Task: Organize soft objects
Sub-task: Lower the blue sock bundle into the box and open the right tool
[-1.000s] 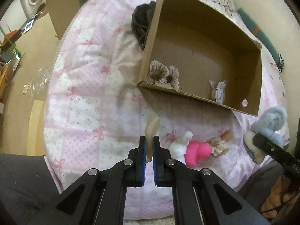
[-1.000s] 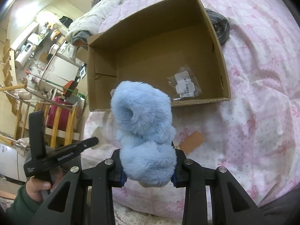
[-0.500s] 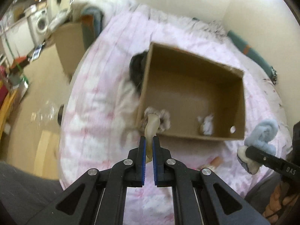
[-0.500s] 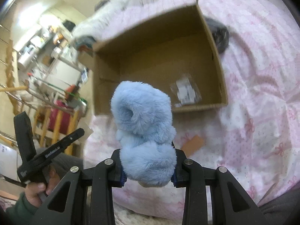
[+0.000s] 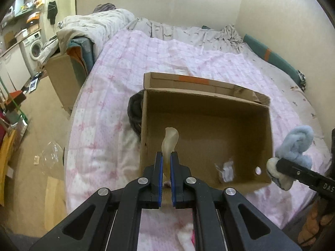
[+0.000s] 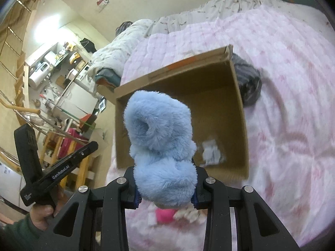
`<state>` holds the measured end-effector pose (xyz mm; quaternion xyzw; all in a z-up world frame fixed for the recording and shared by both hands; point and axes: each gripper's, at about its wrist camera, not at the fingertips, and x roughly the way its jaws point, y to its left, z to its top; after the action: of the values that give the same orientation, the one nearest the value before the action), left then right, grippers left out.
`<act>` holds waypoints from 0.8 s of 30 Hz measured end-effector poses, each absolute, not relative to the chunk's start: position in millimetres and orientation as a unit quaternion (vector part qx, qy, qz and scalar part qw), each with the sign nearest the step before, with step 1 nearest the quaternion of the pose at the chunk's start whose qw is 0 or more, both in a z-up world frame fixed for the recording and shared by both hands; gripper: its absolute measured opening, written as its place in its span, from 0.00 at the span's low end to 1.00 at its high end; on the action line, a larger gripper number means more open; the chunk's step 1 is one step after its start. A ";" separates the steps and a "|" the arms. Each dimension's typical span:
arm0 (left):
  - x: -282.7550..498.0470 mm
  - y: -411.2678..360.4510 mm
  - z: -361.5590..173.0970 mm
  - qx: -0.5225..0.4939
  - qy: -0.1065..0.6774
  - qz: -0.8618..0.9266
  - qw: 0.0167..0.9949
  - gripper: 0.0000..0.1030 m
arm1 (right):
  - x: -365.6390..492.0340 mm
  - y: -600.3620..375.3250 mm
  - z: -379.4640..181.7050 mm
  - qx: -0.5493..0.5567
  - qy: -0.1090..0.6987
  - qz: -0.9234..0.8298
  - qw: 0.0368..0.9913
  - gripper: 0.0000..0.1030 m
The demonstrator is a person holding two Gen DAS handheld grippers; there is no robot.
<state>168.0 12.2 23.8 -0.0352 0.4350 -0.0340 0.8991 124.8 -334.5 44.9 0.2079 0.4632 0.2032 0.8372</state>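
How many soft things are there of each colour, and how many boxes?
Blue: 1, the fluffy blue toy in the right tongs
Cream: 1, the thin cream piece in the left tongs
Pink: 1, the pink toy on the bed
Dark grey: 1, the dark bundle
Cardboard box: 1
Total: 5

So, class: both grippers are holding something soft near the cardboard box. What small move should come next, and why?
Probably carry the left gripper slightly forward over the cardboard box and release. It is shut on the cream soft piece, which already sits in line with the open box, while the right gripper holds the blue plush further back.
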 end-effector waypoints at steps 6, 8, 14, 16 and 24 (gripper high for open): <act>181.4 8.3 -14.8 -0.046 0.449 -0.041 0.892 0.06 | 148.4 -339.7 15.7 0.230 0.482 0.177 0.827 0.35; 182.7 4.5 -23.0 -0.034 0.454 -0.036 0.890 0.06 | 150.2 -342.5 2.1 0.242 0.494 0.166 0.819 0.35; 178.8 0.4 -24.7 -0.033 0.443 -0.047 0.895 0.07 | 152.7 -335.0 -11.3 0.216 0.514 0.157 0.815 0.37; 178.3 -0.3 -26.3 -0.031 0.442 -0.044 0.895 0.07 | 154.3 -332.5 -14.1 0.208 0.520 0.156 0.814 0.37; 179.8 6.3 -28.8 -0.049 0.437 -0.037 0.897 0.07 | 155.2 -311.5 -21.0 0.163 0.539 0.164 0.810 0.37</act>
<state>179.8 6.3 -28.8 -0.0493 0.4373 -0.0374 0.8972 155.2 -311.5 -21.0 0.1629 0.5388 0.1636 0.8102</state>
